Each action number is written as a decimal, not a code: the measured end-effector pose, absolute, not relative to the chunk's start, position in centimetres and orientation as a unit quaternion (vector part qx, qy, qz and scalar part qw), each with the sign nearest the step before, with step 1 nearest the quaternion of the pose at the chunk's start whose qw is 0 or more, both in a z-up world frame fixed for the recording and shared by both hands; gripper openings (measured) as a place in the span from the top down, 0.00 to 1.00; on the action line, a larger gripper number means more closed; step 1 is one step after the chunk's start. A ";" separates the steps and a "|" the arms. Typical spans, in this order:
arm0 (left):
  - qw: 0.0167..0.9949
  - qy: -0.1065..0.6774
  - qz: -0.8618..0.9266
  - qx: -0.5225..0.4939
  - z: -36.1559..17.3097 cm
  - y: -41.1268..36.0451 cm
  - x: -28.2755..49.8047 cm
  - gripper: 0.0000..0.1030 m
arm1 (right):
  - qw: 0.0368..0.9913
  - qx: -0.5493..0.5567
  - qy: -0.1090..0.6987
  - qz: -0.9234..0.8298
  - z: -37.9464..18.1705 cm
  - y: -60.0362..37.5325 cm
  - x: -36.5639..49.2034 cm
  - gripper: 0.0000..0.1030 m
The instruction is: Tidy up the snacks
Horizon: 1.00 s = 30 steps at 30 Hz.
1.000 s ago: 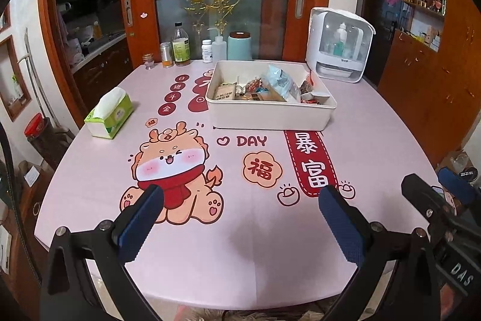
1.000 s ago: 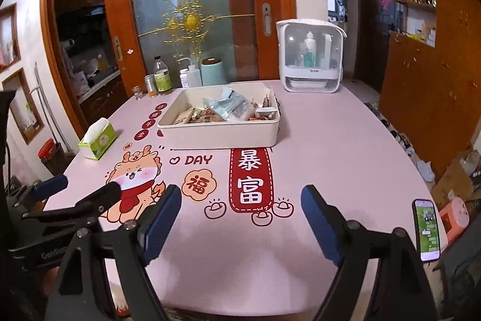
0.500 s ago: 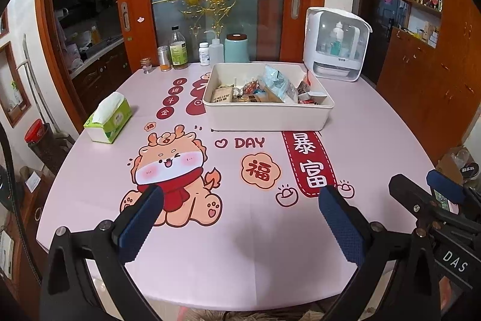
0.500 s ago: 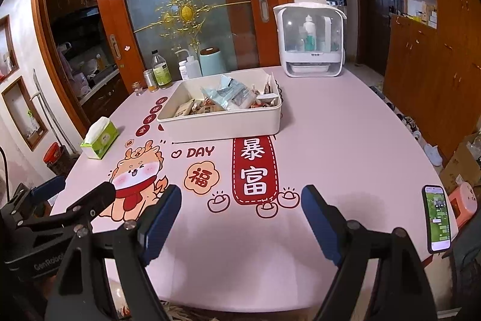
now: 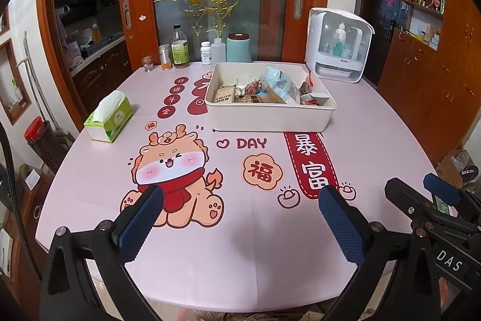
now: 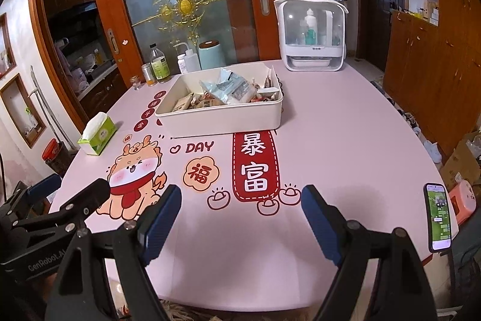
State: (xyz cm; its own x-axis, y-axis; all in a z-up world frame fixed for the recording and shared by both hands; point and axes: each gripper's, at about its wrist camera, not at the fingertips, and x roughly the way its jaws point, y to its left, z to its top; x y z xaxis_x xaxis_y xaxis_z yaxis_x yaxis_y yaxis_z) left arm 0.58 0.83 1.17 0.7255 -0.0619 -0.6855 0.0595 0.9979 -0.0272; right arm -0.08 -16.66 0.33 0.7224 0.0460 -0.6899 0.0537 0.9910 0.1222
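A white rectangular bin (image 5: 270,118) (image 6: 222,118) stands at the middle back of the pink table. It holds several snack packets, among them a pale blue bag (image 5: 281,83) (image 6: 230,87). My left gripper (image 5: 240,223) is open and empty, above the table's near edge, well short of the bin. My right gripper (image 6: 240,223) is open and empty too, over the near edge. The right gripper shows at the right edge of the left wrist view (image 5: 421,200), and the left gripper at the left of the right wrist view (image 6: 75,206).
A green tissue box (image 5: 108,122) (image 6: 97,134) lies at the left. Bottles and jars (image 5: 180,50) line the back edge. A white dispenser cabinet (image 5: 338,45) (image 6: 312,35) stands back right. A phone (image 6: 439,217) lies at the table's right edge.
Both grippers have risen and pulled back slightly from the table; the view takes in more of the table. Both stay open and empty.
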 end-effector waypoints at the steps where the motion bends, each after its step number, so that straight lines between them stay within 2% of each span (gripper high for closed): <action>1: 0.929 0.369 -0.033 -0.003 1.2 0.8 0.6 0.01 | 0.926 0.066 0.372 -0.002 0.4 -16.6 0.0 0.20; 30: 0.924 0.382 -0.020 -0.014 0.1 1.3 1.6 0.01 | 0.921 0.055 0.385 -0.004 -0.4 -15.6 1.0 0.20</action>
State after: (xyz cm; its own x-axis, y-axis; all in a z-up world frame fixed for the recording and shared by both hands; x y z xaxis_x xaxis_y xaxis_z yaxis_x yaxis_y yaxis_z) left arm 1.61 1.25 0.05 0.7067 -0.0477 -0.7059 0.0266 0.9988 -0.0409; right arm 1.02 -15.57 -0.43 0.7031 0.0357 -0.7102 0.0490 0.9939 0.0985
